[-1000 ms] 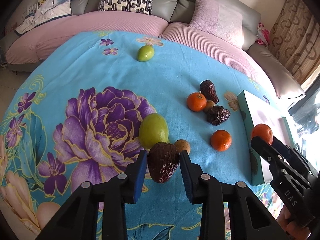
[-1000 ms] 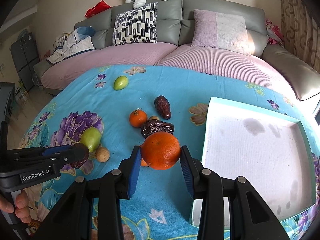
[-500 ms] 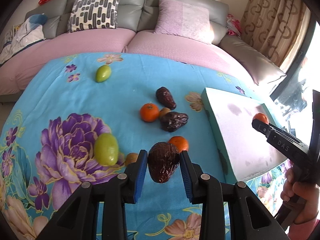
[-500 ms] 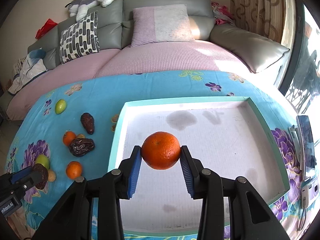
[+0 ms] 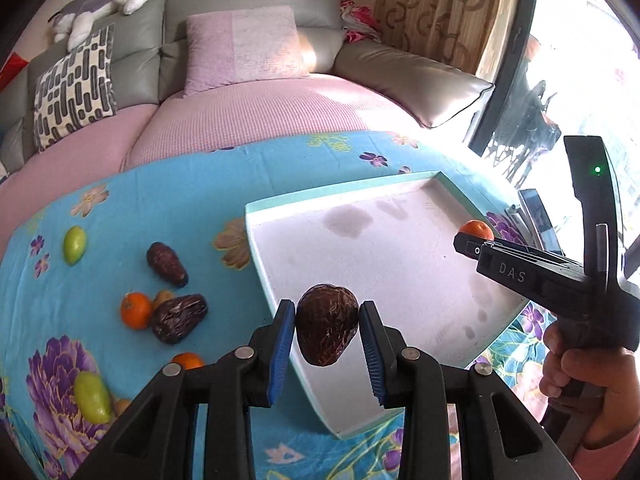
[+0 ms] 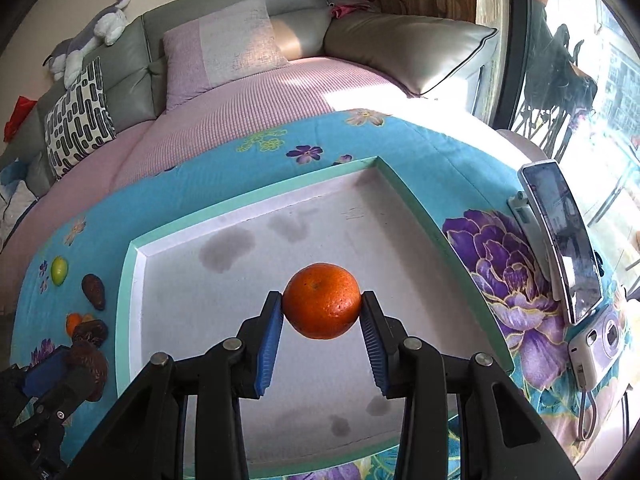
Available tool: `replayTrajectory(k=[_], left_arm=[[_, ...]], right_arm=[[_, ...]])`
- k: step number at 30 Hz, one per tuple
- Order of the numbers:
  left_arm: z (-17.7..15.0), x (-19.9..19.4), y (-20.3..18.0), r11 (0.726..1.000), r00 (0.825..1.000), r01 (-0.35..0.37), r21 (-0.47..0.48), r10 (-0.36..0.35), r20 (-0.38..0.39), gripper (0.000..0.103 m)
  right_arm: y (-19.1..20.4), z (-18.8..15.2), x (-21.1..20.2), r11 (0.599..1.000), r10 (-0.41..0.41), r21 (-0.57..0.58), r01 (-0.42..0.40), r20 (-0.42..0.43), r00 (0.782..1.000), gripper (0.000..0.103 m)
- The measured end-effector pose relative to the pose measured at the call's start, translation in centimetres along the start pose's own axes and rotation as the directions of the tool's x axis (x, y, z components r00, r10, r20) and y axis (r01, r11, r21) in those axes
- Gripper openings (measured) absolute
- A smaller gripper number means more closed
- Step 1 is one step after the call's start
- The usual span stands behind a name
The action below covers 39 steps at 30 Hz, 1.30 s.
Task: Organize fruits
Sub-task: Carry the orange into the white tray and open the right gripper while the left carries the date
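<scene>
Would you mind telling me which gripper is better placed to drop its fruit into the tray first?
The right gripper: its orange hangs over the middle of the tray, while the left gripper holds its date only above the tray's near edge.

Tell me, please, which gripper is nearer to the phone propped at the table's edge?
Right. The right gripper, holding an orange, is over the tray's half beside the phone; the left gripper is at the tray's opposite edge.

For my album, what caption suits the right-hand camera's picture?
Right claw grips an orange above the empty white tray.
</scene>
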<state>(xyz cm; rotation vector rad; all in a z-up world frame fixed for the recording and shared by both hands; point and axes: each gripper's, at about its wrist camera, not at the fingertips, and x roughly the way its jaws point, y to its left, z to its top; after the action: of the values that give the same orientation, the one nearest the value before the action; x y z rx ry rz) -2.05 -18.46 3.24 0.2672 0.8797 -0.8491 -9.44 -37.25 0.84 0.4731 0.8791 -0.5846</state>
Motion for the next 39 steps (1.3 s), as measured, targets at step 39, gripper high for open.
replayTrajectory(k=[39], left_arm=[[-2.0, 5.2, -2.4, 0.998, 0.992, 0.019, 0.061, -0.011, -0.127, 0.036]], right_arm=[[-1.9, -0.8, 3.7, 0.997, -0.059, 0.03, 0.064, -0.149, 0.987, 0.041]])
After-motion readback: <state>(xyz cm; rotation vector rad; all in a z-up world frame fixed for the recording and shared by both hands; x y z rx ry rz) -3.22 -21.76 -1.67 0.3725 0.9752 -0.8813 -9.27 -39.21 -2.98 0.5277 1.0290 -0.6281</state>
